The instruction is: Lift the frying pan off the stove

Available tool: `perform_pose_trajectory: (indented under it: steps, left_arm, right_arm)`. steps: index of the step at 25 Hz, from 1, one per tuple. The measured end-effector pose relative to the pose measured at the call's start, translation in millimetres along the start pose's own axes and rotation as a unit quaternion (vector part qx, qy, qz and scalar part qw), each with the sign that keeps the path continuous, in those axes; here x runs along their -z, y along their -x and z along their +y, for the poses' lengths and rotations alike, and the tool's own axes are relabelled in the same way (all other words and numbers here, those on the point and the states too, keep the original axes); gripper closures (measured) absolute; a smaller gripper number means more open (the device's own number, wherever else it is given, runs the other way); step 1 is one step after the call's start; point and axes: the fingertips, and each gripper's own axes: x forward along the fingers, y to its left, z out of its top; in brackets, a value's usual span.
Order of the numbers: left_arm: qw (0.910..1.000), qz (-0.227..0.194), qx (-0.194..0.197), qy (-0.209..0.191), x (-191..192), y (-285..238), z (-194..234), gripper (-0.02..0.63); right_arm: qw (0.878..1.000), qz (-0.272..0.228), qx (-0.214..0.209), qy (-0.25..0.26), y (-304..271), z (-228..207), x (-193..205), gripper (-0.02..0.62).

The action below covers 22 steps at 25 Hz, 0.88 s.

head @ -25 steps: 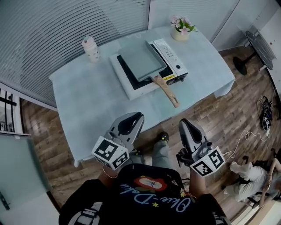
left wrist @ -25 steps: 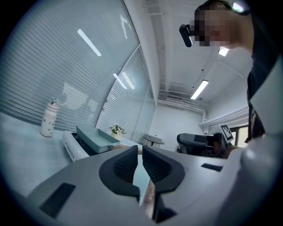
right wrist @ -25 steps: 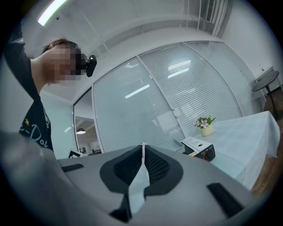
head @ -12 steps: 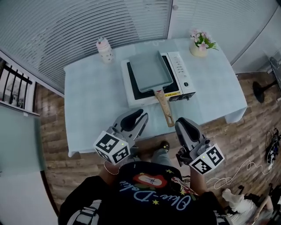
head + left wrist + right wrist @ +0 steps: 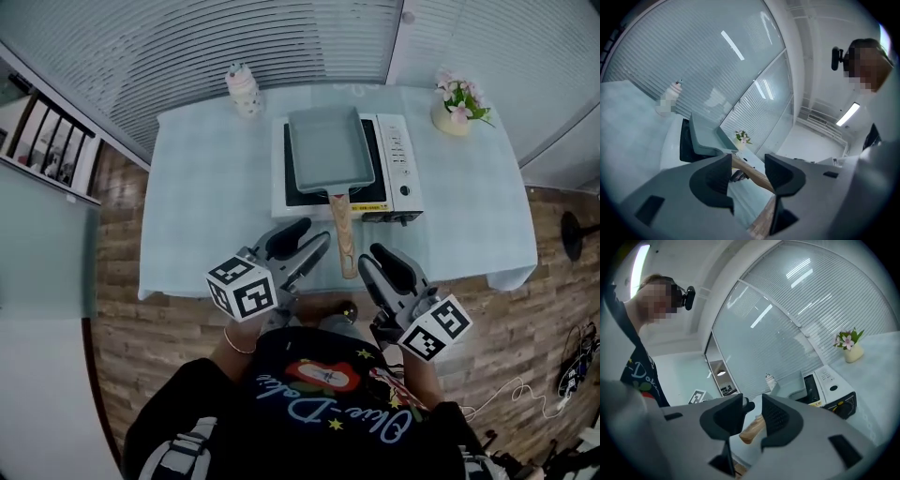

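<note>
A square grey-green frying pan (image 5: 326, 150) sits on the white portable stove (image 5: 398, 169), its wooden handle (image 5: 343, 234) pointing toward me over the table's near side. My left gripper (image 5: 314, 246) hovers just left of the handle's end and my right gripper (image 5: 367, 258) just right of it, both short of the table edge. Both have just been opening and stand open, holding nothing. In the left gripper view the handle (image 5: 752, 172) shows ahead through the gap of the left gripper (image 5: 747, 171). In the right gripper view the handle's end (image 5: 752, 430) lies beyond the right gripper (image 5: 752, 420).
The table wears a pale blue cloth (image 5: 206, 206). A small white bottle (image 5: 244, 91) stands at its far left and a pot of pink flowers (image 5: 457, 108) at its far right. Wooden floor lies under my grippers, and frosted glass walls stand behind the table.
Both grippers moved forward toward the table edge and the pan's handle, and their jaws went from shut to open. The pan and stove stayed put.
</note>
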Motion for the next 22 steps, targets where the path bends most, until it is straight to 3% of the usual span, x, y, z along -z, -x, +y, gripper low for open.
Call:
perform_pose_trajectory:
  steps: [6,13,22]
  left_arm:
    - [0.9964,-0.004,-0.009,0.084,12,-12,13,0.367]
    - [0.9815,0.007,0.021,0.190,20,-29,26,0.345]
    - [0.9647,0.023,0.049,0.258,22,-48,34,0.333]
  right_arm:
    - [0.996,0.024,-0.042,-0.077,-14,-9,16,0.448]
    - [0.985,0.027,-0.028,-0.168,-25,-24,29,0.398]
    - [0.971,0.033,-0.017,-0.235,-34,-30,39,0.374]
